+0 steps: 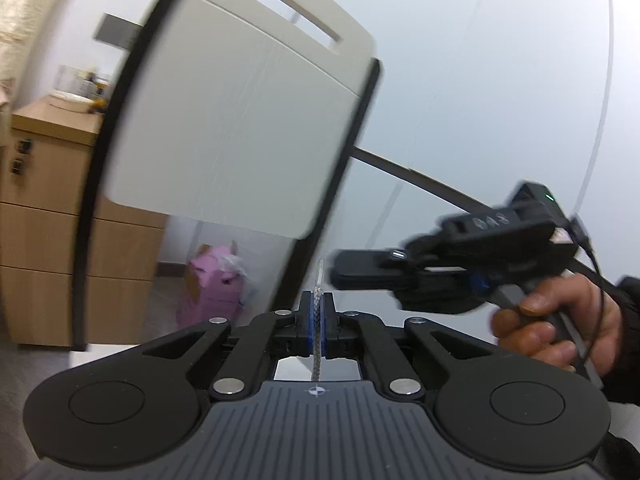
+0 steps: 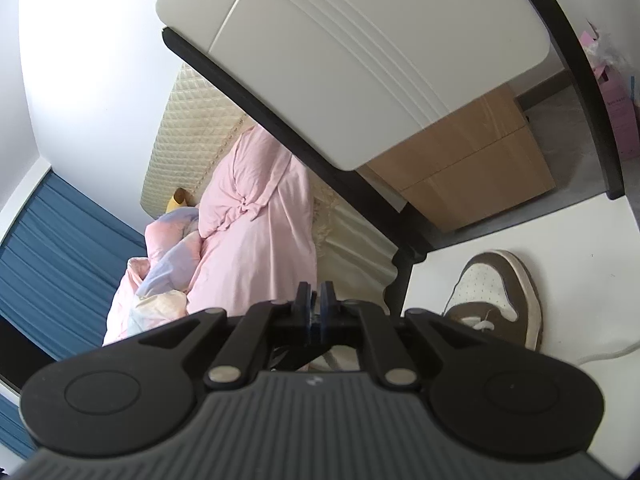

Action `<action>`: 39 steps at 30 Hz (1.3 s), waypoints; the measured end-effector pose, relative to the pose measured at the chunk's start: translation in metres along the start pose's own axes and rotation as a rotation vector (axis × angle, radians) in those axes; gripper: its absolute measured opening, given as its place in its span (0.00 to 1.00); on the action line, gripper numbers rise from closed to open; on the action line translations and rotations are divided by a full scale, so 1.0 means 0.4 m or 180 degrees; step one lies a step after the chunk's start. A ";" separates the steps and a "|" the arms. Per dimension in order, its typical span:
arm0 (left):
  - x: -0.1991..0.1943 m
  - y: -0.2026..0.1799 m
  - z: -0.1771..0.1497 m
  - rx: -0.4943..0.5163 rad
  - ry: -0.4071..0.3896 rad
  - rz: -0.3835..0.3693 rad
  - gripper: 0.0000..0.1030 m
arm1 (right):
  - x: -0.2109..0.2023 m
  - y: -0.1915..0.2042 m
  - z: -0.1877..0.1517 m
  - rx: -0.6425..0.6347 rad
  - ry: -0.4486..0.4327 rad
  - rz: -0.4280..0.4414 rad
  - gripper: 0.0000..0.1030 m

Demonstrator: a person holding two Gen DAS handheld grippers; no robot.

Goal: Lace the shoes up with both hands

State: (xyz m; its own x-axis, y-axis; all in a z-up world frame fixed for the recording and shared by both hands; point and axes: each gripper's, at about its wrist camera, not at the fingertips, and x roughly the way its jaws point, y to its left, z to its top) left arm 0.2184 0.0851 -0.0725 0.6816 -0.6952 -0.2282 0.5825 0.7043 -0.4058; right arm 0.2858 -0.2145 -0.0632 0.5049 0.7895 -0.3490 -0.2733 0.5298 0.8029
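Risk: grey braided shoelace (image 1: 316,320) slipping from clamped left gripper (image 1: 317,300); right gripper (image 2: 316,298), at three o'clock, pinched together, seemingly empty.

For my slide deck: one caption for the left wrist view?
Left claw shut on a shoelace, right claw alongside, chair back behind.
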 end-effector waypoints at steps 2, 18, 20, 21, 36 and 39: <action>-0.022 0.021 0.014 -0.0027 -0.0083 0.0128 0.03 | -0.009 -0.006 0.002 0.0014 -0.0038 -0.0006 0.07; -0.217 0.116 0.100 0.0340 -0.0832 0.2007 0.03 | 0.009 -0.133 -0.114 -0.0225 0.0088 -0.0667 0.28; -0.202 0.105 0.097 0.0437 -0.0728 0.2004 0.04 | 0.012 -0.149 -0.127 -0.0225 0.0051 -0.0735 0.31; -0.189 0.096 0.094 0.0512 -0.0657 0.1964 0.04 | 0.014 -0.153 -0.132 -0.0245 0.0043 -0.0761 0.31; -0.024 -0.021 -0.036 0.1134 0.0389 0.1566 0.04 | 0.080 -0.118 -0.177 -0.0778 0.0248 -0.1040 0.52; -0.028 -0.045 -0.047 0.1243 0.0497 0.1531 0.04 | 0.101 -0.117 -0.182 -0.0857 0.0301 -0.1102 0.52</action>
State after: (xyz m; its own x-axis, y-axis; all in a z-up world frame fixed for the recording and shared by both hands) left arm 0.1918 0.0775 -0.0791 0.8518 -0.2802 -0.4426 0.3659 0.9229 0.1199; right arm 0.2594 -0.1847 -0.1503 0.5305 0.5698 -0.6276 -0.3111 0.8196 0.4811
